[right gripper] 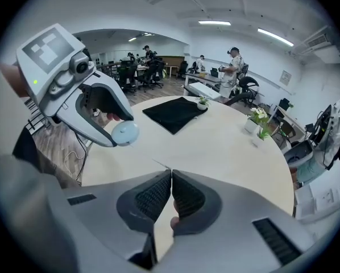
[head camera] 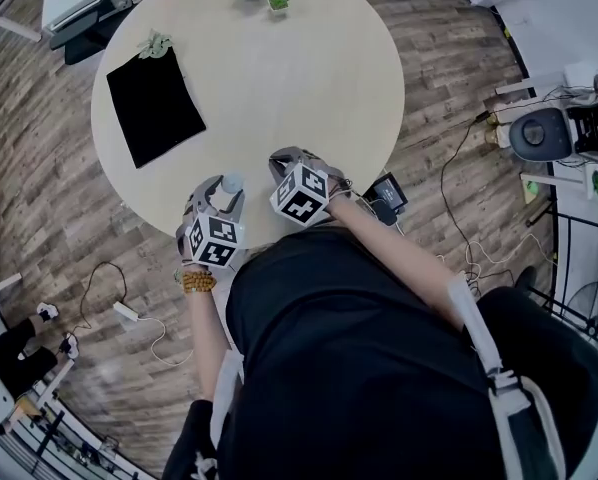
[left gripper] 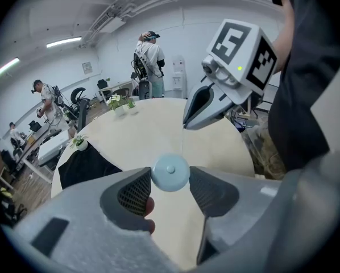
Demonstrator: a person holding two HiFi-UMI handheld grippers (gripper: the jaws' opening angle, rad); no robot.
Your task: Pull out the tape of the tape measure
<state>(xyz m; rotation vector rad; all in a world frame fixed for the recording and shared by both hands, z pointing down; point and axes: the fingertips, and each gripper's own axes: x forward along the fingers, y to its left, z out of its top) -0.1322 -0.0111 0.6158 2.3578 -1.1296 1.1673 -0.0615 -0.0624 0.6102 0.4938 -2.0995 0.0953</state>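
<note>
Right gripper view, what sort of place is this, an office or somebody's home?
Most likely an open-plan office or lab workspace, not a home. Behind the round table there are desks with black office chairs, long ceiling strip lights, and several people standing about the room.

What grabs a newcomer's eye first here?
The pale blue round tape measure clamped in the left hand-held gripper, held over the near edge of the round table. A thin tape runs from it to the shut right hand-held gripper. Further left on the table lies a black cloth.
</note>
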